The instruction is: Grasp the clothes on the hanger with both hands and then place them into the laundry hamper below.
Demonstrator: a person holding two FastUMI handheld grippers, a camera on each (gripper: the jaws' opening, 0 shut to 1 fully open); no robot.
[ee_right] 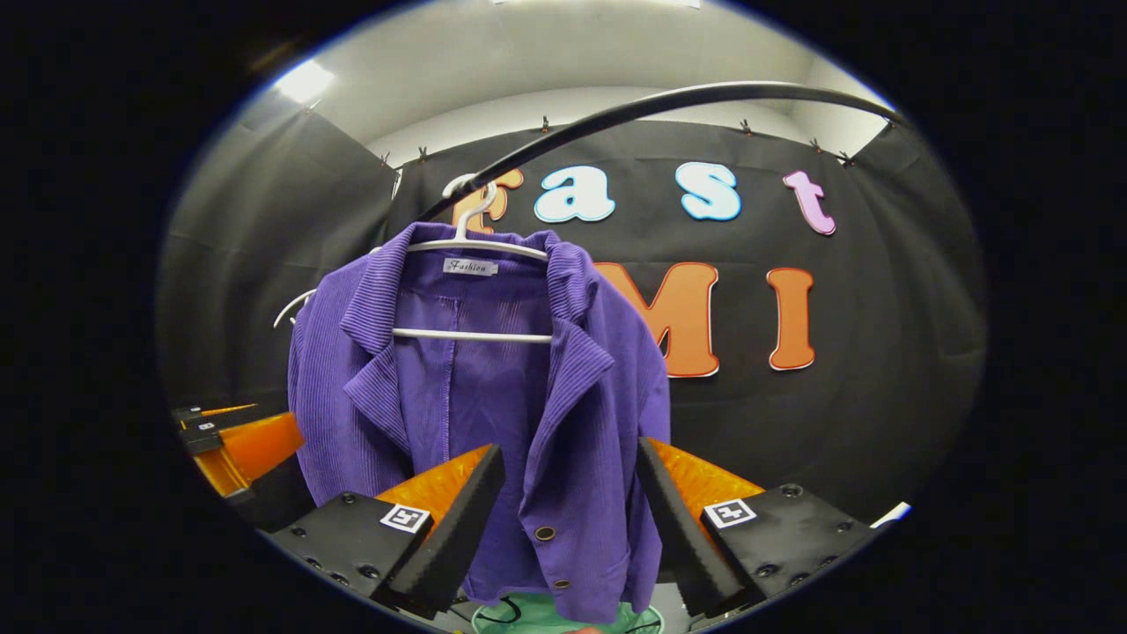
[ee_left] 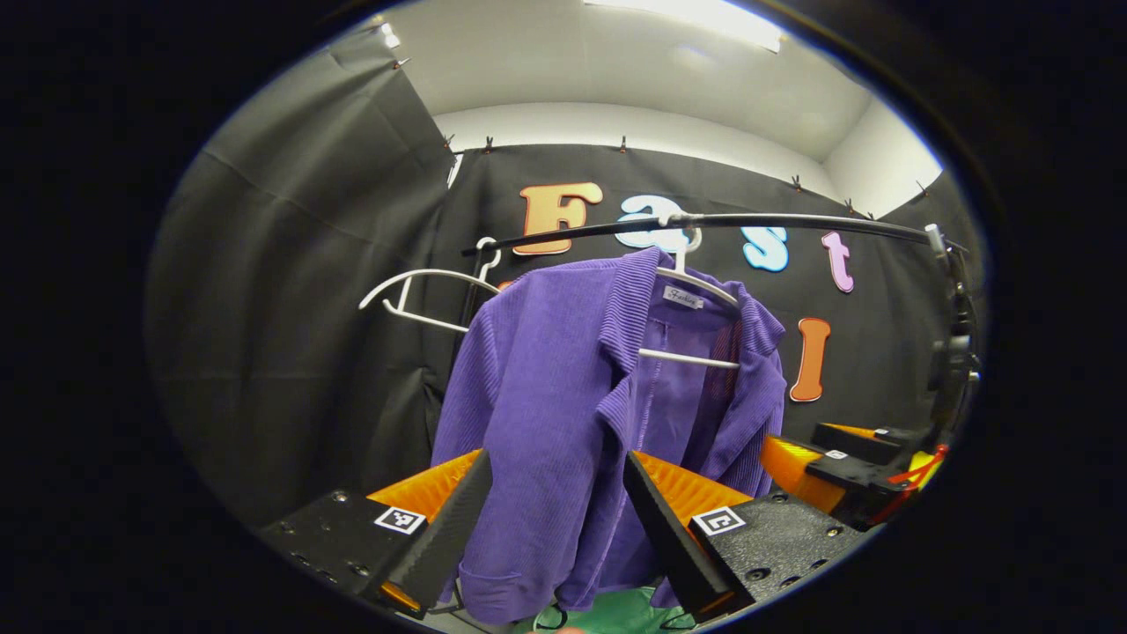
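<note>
A purple corduroy jacket [ee_left: 563, 387] hangs on a white hanger [ee_left: 696, 286] from a black rail [ee_left: 748, 222]. My left gripper [ee_left: 557, 460] is open, its fingers spread in front of the jacket's lower front panel. In the right gripper view the same jacket [ee_right: 475, 387] faces me on its hanger [ee_right: 471, 242]. My right gripper [ee_right: 570, 449] stands open before the buttoned hem. Below the jacket a green hamper [ee_right: 528, 618] peeks out, and the hamper [ee_left: 616, 614] is also low in the left gripper view. Each view catches the other gripper off to the side: the right gripper [ee_left: 814, 445], the left gripper [ee_right: 220, 431].
An empty white hanger [ee_left: 414, 295] hangs on the rail left of the jacket. The rail's upright post [ee_left: 955, 352] stands at the right. Black cloth walls close in the booth behind and to the sides.
</note>
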